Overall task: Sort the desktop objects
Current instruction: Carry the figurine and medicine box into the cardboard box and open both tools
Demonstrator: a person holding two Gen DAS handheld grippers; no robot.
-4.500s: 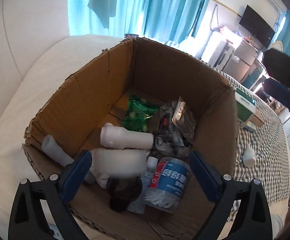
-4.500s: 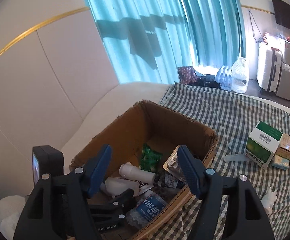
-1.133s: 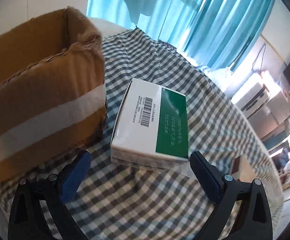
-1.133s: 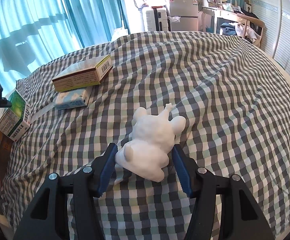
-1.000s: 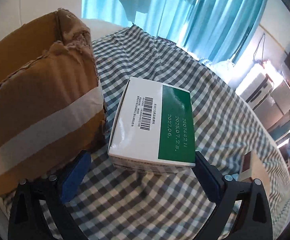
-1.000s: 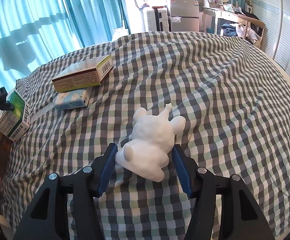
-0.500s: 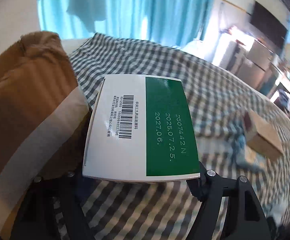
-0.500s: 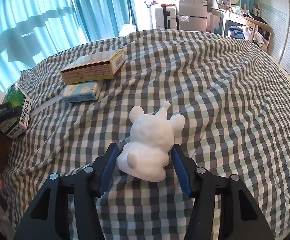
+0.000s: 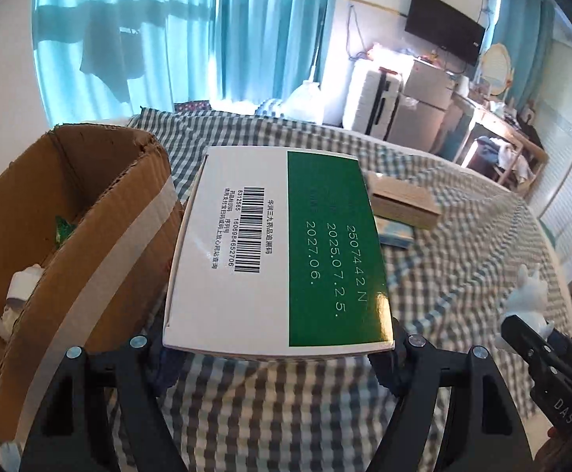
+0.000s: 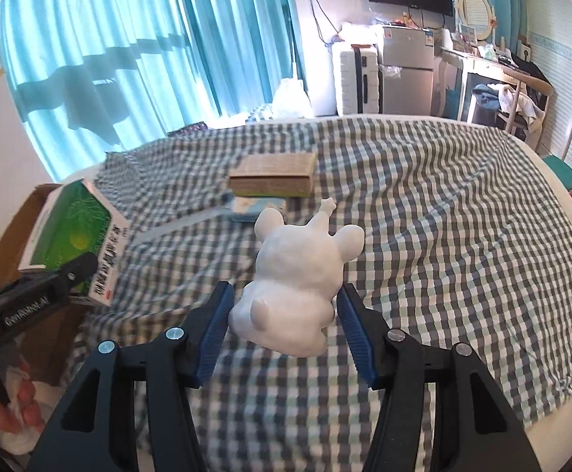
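Observation:
My left gripper (image 9: 276, 354) is shut on a green and white medicine box (image 9: 278, 251) and holds it in the air, just right of the open cardboard box (image 9: 89, 259). The fingertips are hidden under the medicine box. The right wrist view shows the same medicine box (image 10: 73, 244) at the left, over the edge of the cardboard box (image 10: 14, 228). My right gripper (image 10: 286, 295) is shut on a white animal figurine (image 10: 297, 271), its blue pads pressing both flanks, above the checked cloth (image 10: 443, 236). The figurine (image 9: 530, 299) also shows at the far right of the left wrist view.
A flat tan box (image 10: 272, 177) lies on the cloth beyond the figurine, with a blue tissue pack (image 10: 254, 204) and a clear plastic strip (image 10: 183, 226) beside it. The cardboard box holds several items. A hand (image 10: 18, 405) shows at lower left. A suitcase and a fridge stand behind.
The left jaws closed on the medicine box, then lifted and rolled it beside the cardboard box. The right gripper rose with the figurine off the cloth.

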